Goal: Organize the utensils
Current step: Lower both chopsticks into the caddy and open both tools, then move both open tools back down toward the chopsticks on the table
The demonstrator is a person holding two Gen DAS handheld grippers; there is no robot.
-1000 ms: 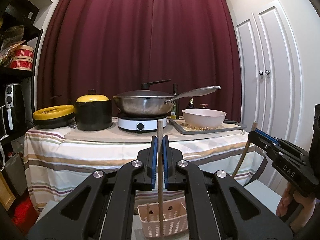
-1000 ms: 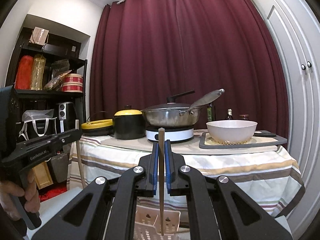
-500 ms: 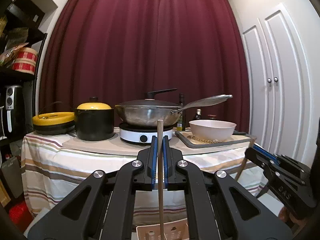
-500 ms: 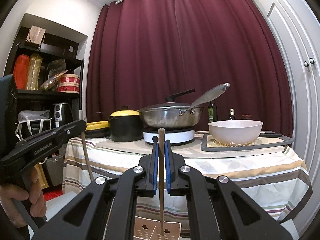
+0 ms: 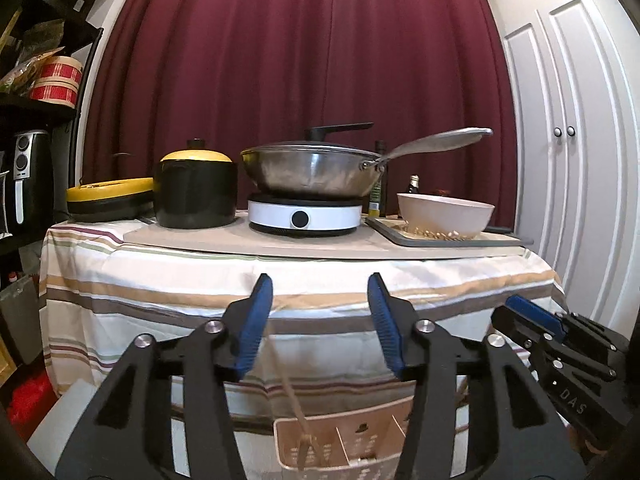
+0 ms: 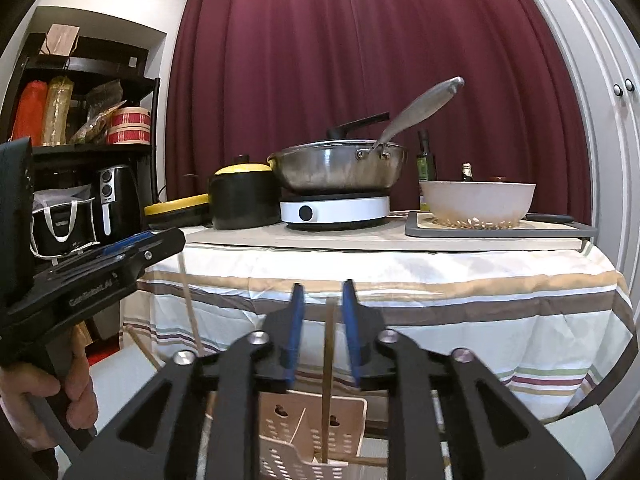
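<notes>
- You are holding the left gripper (image 5: 320, 320) with its two blue pads wide apart, and nothing is sitting between them.
- A thin wooden stick (image 5: 294, 408) is showing blurry below the left pads. It is leaning, with its low end down in the left part of the pale basket (image 5: 384, 440). It is not touching either pad.
- You are holding the right gripper (image 6: 322, 332) with its pads apart too, but the gap is smaller.
- A second wooden stick (image 6: 328, 376) is standing almost straight up in that gap. There is a little room on both sides of it, so the pads are not squeezing it. Its low end is reaching down inside the basket (image 6: 352, 432).
- In the right wrist view another stick (image 6: 190, 308) is leaning just under the tip of the left gripper (image 6: 160, 244), on the left side.
- The basket has thin walls inside that split it into parts, and its top edge is sitting right under both grippers.
- The striped tablecloth (image 5: 160, 280) is hanging down just behind the basket, so the room in front is small.
- The table edge is sitting higher than your pads. A pan (image 5: 312, 172), a black pot (image 5: 196, 192) and a white bowl (image 5: 444, 216) are sitting on top, well apart from your grippers.
- A white door (image 5: 580, 160) is standing to the right, and dark shelves (image 6: 80, 152) are standing to the left.
</notes>
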